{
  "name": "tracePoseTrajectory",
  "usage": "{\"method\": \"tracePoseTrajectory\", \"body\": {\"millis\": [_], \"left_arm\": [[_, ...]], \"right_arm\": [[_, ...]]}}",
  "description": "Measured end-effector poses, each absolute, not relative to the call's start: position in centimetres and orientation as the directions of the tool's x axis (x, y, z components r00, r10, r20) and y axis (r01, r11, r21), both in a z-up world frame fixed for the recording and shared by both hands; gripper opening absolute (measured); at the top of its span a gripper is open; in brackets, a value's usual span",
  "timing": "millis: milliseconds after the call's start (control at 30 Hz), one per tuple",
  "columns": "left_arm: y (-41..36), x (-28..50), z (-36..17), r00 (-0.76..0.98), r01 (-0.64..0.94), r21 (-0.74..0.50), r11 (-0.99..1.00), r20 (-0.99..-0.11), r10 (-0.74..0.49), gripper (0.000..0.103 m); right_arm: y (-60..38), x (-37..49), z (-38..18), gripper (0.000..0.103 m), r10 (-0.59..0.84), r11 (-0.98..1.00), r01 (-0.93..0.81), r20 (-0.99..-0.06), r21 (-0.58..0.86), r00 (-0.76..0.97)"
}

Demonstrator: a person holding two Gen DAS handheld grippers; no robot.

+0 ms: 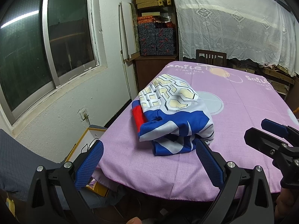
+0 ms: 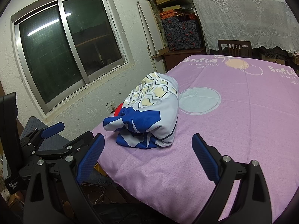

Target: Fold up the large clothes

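Item 1, my left gripper (image 1: 149, 160): jaws spread wide, blue ribbed pads facing each other, nothing between them and nothing touched. It hangs over the near edge of the table (image 1: 233, 123), with the left pad out past the table's corner and the right pad just in front of the garment.

Item 2, my right gripper (image 2: 147, 158): jaws likewise spread wide and empty, both pads above the near part of the table, clear of the cloth. Seen from the left wrist it sits at the right side of the table, its blue pads parted.

Item 3, garment (image 1: 173, 115): one bundled piece of clothing, blue and pale grey with a cream and white geometric print on top and a red panel on its window-facing side. It lies in a loose heap on the table, toward the near left corner. Which part is sleeve or body I cannot tell from the bunching.

Item 4, table covering: lilac cloth printed with circles and lettering, draped over the table's edges.

Item 5, surroundings: window (image 2: 71, 52) in the wall left of the table; chair (image 1: 211, 57) at the table's far end; lace curtain (image 1: 233, 22) behind that chair; stacked boxes (image 1: 156, 37) on shelves beyond the table's far left corner.
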State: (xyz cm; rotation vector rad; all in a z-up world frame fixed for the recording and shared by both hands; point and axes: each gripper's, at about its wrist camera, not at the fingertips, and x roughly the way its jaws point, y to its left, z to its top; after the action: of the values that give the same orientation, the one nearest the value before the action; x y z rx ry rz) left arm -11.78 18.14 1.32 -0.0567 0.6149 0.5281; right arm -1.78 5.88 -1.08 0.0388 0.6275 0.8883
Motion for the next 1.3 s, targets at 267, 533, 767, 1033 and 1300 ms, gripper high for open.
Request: {"method": "tracePoseTrajectory", "body": {"millis": [267, 533, 767, 1033, 1300], "left_arm": [[18.0, -11.9, 1.2, 0.689, -0.489, 0.102, 0.866, -0.564, 0.455, 0.099], [17.8, -11.6, 0.7, 0.701, -0.462, 0.080, 0.883, -0.577, 0.419, 0.099], [17.3, -12.4, 1.1, 0.716, -0.471, 0.066, 0.879, -0.553, 0.425, 0.099], [18.1, -12.0, 1.4, 0.693, -0.496, 0.076, 0.865, -0.566, 0.447, 0.099], [18.6, -11.9, 1.5, 0.687, -0.495, 0.074, 0.866, -0.577, 0.442, 0.099]], "right_arm": [[5.9, -1.8, -1.1, 0.092, 0.734, 0.642, -0.712, -0.495, 0.285, 0.465], [5.9, -1.9, -1.1, 0.092, 0.734, 0.642, -0.712, -0.496, 0.284, 0.464], [5.7, -1.8, -1.1, 0.092, 0.735, 0.641, -0.710, -0.497, 0.290, 0.461], [5.5, -1.6, -1.1, 0.092, 0.739, 0.638, -0.711, -0.495, 0.296, 0.458], [5.4, -1.5, -1.1, 0.092, 0.739, 0.639, -0.709, -0.494, 0.299, 0.458]]}}
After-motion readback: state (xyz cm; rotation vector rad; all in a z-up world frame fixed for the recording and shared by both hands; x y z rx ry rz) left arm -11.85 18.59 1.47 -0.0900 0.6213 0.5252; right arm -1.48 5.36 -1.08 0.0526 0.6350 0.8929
